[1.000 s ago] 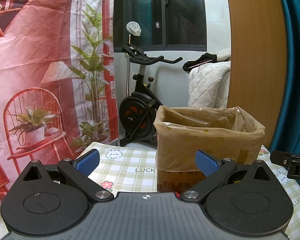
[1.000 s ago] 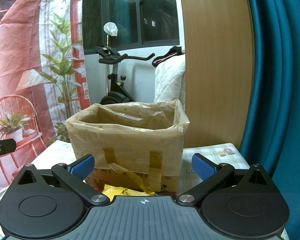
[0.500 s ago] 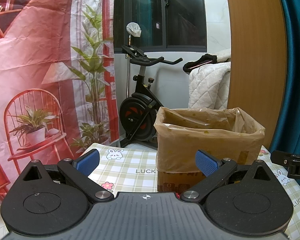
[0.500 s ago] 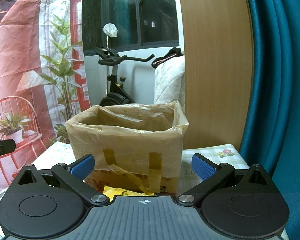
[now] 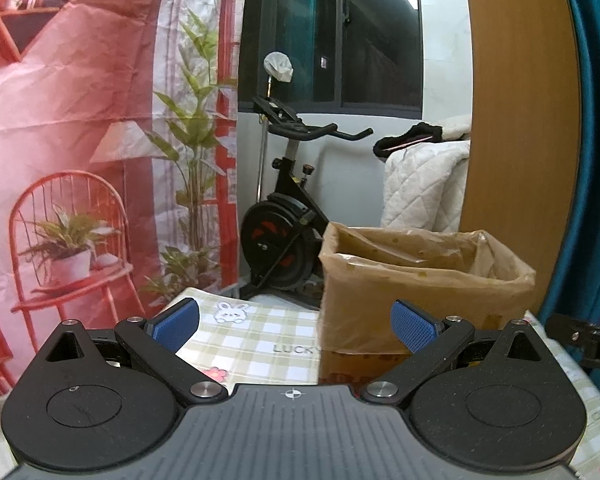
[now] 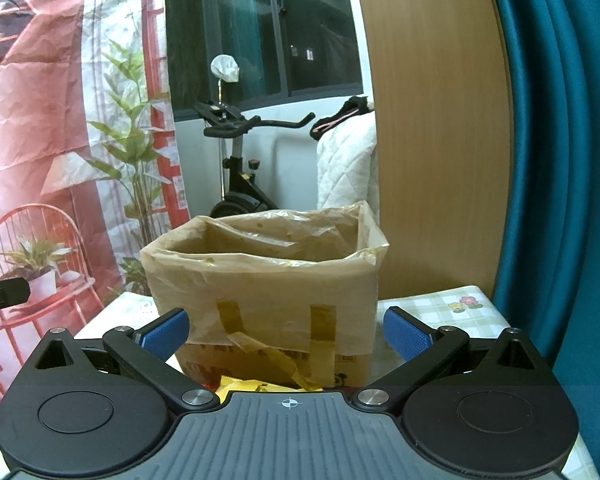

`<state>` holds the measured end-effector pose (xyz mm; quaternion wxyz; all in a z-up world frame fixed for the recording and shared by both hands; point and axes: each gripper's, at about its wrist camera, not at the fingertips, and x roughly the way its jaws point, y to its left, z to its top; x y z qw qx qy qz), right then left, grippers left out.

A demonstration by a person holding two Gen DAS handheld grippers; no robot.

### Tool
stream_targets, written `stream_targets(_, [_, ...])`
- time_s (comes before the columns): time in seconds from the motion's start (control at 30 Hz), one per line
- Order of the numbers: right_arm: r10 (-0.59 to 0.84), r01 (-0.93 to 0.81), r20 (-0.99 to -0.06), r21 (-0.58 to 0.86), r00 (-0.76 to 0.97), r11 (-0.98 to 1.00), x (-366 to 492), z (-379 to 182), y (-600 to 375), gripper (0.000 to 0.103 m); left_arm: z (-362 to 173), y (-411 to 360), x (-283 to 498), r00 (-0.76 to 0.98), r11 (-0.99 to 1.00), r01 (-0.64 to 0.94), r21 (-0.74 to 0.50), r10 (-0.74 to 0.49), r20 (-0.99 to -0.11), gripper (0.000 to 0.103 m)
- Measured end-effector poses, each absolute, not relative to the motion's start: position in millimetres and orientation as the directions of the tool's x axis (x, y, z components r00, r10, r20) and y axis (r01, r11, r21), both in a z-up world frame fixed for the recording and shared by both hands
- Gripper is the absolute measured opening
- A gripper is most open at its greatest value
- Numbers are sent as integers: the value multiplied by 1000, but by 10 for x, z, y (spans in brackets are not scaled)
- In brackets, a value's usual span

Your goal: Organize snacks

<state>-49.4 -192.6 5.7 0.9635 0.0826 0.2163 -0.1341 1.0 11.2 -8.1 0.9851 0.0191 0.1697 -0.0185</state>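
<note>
Yellow crinkled wrapper (image 6: 256, 387), probably a snack packet, peeks out just above the right gripper's body, lying on the table at the foot of the cardboard box (image 6: 268, 280); most of it is hidden, so its shape and contents cannot be told. By its look it should be light, soft and slippery film that crumples easily, so I judge a pinch on a flat edge or seam safer than squeezing the puffed middle, which could crush what is inside.

The box stands just beyond it, lined with a thin tan plastic bag folded over the rim and held by strips of yellowish tape (image 6: 323, 324). Its mouth is wide open, yet the inside lies below the rim from both views, so whether it holds any snacks cannot be said.

The right gripper (image 6: 286, 330) faces the box with its jaws spread wide and nothing between them. The left gripper (image 5: 296, 320) is likewise fully spread and empty, aimed past the box's left side over the checked tablecloth (image 5: 256, 344).
</note>
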Motion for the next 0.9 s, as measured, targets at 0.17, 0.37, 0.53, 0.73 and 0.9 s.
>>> stream_targets(0.17, [-210, 280, -440, 101, 873, 955, -459, -107, -1876, 103, -165, 78, 17, 945, 995, 36, 98, -2, -326, 103])
stream_targets(0.37, [-226, 288, -428, 85, 875, 954, -437, -295, -1817, 103, -238, 132, 19, 947, 992, 48, 115, -9, -321, 103])
stream_targets(0.53, [-172, 258, -439, 143, 882, 955, -442, -413, -1832, 103, -288, 238, 34, 938, 995, 90, 34, -73, -339, 103])
stream_targets(0.73, [-179, 267, -437, 147, 882, 952, -453, -491, -1820, 103, -339, 353, 75, 930, 995, 84, -62, -101, -355, 103])
stream_targets(0.9, [-217, 291, -447, 103, 868, 951, -446, -543, -1798, 103, -423, 336, 74, 931, 998, 65, -7, -63, -360, 103])
